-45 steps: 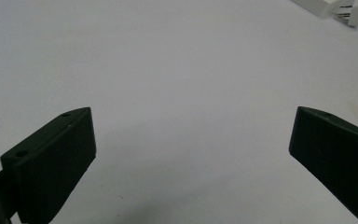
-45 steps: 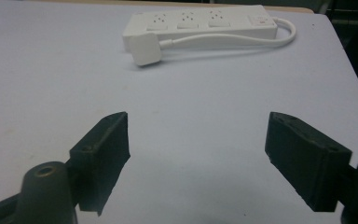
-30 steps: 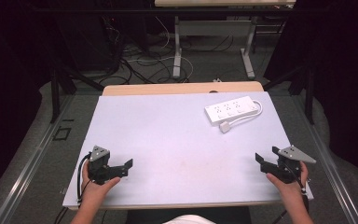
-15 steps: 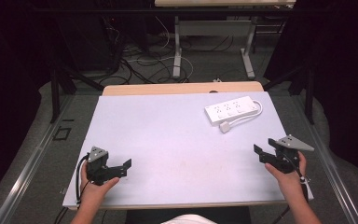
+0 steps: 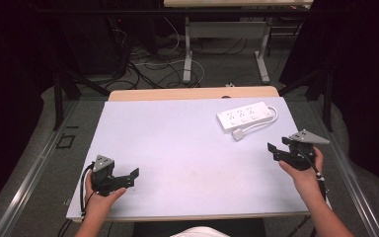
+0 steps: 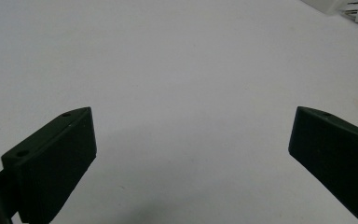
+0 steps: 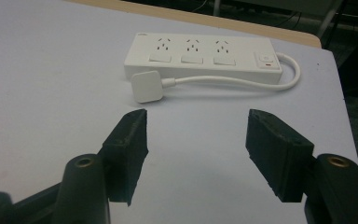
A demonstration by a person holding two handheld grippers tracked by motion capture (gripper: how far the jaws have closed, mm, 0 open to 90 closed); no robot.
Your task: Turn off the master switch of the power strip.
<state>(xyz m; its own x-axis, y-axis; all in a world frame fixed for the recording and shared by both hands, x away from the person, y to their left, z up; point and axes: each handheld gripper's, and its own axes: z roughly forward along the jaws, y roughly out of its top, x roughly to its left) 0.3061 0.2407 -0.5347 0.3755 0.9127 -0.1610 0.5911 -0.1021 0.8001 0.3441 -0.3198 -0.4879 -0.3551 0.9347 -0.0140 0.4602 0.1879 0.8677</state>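
A white power strip [image 5: 246, 115] lies on the pale table [image 5: 177, 143] at the back right, its cable looped back and its white plug [image 5: 238, 134] resting just in front of it. In the right gripper view the power strip [image 7: 200, 55] and plug [image 7: 148, 86] lie a short way ahead of the jaws. My right gripper [image 5: 277, 149] is held above the table's right edge, open and empty, also seen as the right gripper [image 7: 196, 126]. Near the front left corner my left gripper [image 5: 131, 177] is open with nothing between its jaws; the left gripper [image 6: 191, 135] looks over bare table.
A wooden strip [image 5: 192, 93] borders the table's far edge. Beyond it the floor holds cables [image 5: 153, 69] and the legs of another desk [image 5: 187, 44]. A metal rail [image 5: 34, 168] runs along the left side.
My right gripper has risen and moved forward toward the power strip. The left gripper has slid slightly back toward the table's front edge.
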